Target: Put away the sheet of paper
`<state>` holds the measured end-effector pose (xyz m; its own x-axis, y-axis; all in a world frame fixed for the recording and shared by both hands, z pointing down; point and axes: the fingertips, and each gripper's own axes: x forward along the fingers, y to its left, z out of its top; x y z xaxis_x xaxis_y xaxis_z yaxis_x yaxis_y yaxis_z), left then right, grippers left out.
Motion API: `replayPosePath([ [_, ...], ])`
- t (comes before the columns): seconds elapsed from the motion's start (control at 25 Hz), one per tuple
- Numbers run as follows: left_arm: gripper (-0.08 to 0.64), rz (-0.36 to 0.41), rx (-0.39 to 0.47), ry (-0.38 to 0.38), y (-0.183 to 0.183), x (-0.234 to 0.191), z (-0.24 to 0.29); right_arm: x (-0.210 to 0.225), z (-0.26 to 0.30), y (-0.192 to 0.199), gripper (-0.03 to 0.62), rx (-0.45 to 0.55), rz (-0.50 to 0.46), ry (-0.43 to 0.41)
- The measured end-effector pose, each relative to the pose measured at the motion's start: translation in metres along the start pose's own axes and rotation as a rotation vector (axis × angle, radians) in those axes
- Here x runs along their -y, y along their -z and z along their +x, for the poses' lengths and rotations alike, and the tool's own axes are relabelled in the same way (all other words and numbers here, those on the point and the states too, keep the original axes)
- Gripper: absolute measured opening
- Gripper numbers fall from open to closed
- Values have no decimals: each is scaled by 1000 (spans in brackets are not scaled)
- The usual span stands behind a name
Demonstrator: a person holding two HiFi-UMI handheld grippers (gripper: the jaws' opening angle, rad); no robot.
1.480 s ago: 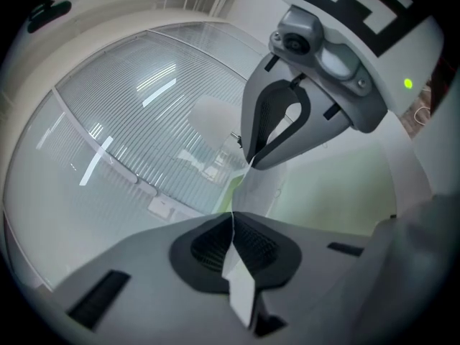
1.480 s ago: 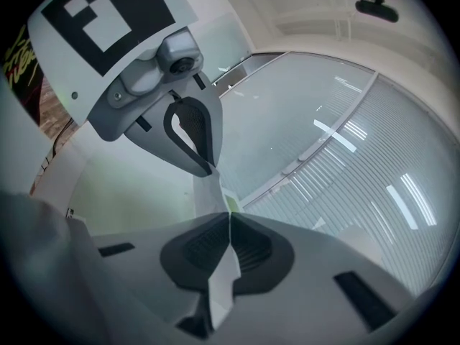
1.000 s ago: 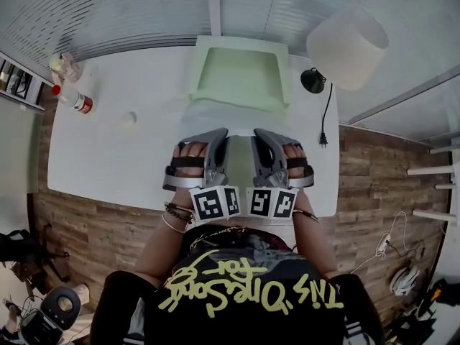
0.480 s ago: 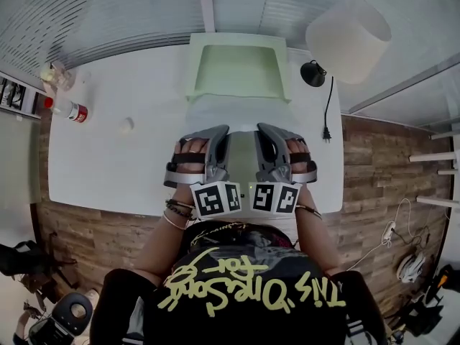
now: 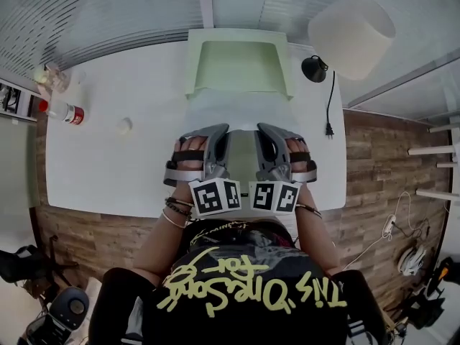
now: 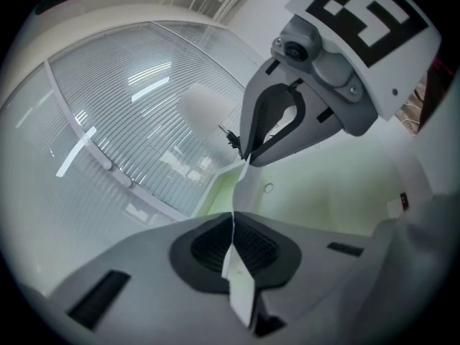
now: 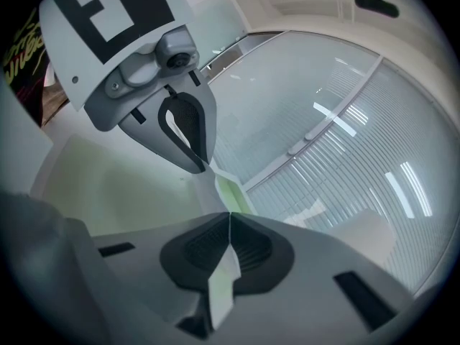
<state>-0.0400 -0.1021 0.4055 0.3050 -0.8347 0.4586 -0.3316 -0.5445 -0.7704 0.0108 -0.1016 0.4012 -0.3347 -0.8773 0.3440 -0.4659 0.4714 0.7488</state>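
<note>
Table: sheet of paper lengthwise toward tray (far), clamped in left gripper, right gripper fingers.

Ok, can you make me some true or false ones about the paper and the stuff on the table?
1. The left gripper and the right gripper both have their jaws shut on the sheet of paper. True.
2. The green tray is down on the floor. False: it sits on the white table, at its far side.
3. The lamp shade is black. False: the shade is white.
4. A bottle with a red cap is near the table's left edge. True.
</note>
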Motion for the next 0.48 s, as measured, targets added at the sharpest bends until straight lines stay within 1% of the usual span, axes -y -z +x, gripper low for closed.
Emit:
replayPosePath([
  [0.24, 8, 16, 12, 12, 4, 5, 2, -8, 2, 5, 8, -26, 6, -7],
  [0.48, 8, 26, 5, 28, 7, 12, 6, -16, 4, 12, 8, -38, 2, -33],
])
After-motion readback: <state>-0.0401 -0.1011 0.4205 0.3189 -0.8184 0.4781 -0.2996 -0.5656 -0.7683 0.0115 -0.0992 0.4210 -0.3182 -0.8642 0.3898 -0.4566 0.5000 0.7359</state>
